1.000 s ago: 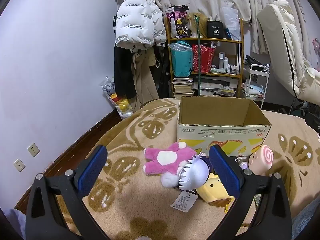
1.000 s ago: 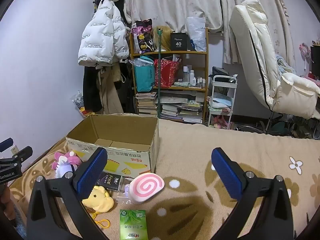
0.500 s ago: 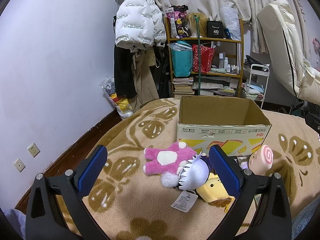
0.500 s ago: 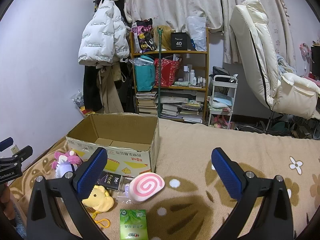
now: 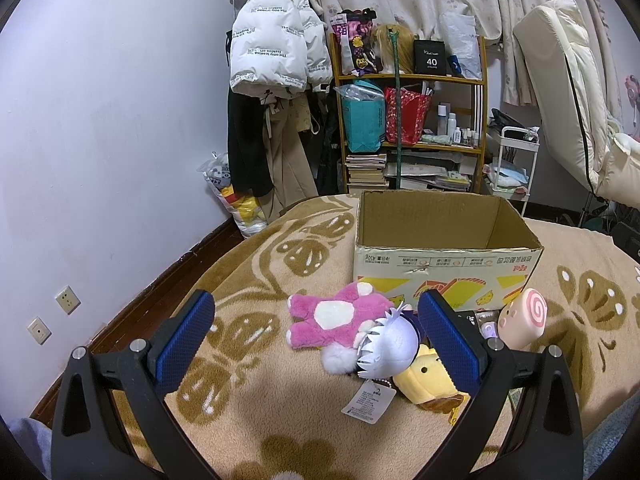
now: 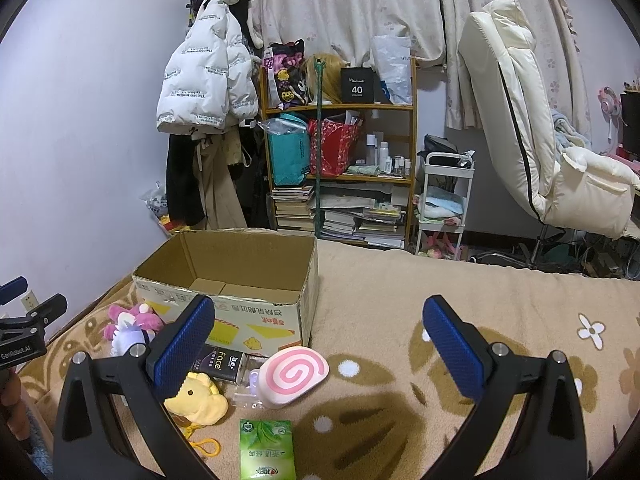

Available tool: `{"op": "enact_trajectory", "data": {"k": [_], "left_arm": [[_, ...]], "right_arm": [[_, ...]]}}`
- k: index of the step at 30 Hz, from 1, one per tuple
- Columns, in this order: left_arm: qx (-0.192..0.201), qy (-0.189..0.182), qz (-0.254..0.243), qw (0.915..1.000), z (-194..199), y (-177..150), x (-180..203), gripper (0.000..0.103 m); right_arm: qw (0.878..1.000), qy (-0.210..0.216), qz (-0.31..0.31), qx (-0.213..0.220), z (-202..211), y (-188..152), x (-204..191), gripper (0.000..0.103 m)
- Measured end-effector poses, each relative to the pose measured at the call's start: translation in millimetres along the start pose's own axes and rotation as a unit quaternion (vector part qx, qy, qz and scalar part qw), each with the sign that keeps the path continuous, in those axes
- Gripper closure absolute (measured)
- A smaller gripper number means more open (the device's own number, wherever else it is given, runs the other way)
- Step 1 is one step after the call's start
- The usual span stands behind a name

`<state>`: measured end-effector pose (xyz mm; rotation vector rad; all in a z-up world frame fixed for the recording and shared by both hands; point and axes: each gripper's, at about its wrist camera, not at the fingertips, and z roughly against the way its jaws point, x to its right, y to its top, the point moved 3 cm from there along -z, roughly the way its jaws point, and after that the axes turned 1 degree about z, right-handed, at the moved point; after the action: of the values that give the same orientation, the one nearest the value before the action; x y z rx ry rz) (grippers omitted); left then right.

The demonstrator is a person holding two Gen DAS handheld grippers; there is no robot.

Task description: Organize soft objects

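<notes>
Both tools wide, empty: left tool (image 5: 316, 320), right tool (image 6: 318, 330). Pink plush (image 5: 334, 314) looked light, squashy, non-slip; best pinched across belly, then dropped in box (image 5: 444, 258)

A pink plush (image 5: 336, 318), a white-haired doll (image 5: 386, 346) (paper tag attached) and a yellow plush (image 5: 428, 376) lie touching on the blanket. A pink swirl cushion (image 6: 294, 374) lies beside the open, empty cardboard box (image 5: 444, 264).
</notes>
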<state>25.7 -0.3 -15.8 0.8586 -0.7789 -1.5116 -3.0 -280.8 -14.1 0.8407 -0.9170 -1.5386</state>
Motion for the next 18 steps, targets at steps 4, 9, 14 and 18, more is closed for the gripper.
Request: {"op": "enact_trajectory", "data": {"k": [4, 9, 14, 18], "left_arm": [[0.0, 0.0, 0.0, 1.0, -0.2, 0.0, 0.0, 0.002], [0.0, 0.0, -0.001, 1.0, -0.1, 0.0, 0.1, 0.002], [-0.001, 0.0, -0.001, 1.0, -0.1, 0.0, 0.1, 0.002], [-0.001, 0.0, -0.001, 1.0, -0.3, 0.0, 0.3, 0.002]], "right_arm": [[1.0, 0.001, 0.0, -0.001, 0.1, 0.1, 0.1, 0.0], [1.0, 0.0, 0.0, 0.0, -0.1, 0.2, 0.2, 0.0], [1.0, 0.0, 0.0, 0.0, -0.4, -0.3, 0.1, 0.0], [1.0, -0.001, 0.0, 0.0, -0.5, -0.9, -0.1, 0.0]]}}
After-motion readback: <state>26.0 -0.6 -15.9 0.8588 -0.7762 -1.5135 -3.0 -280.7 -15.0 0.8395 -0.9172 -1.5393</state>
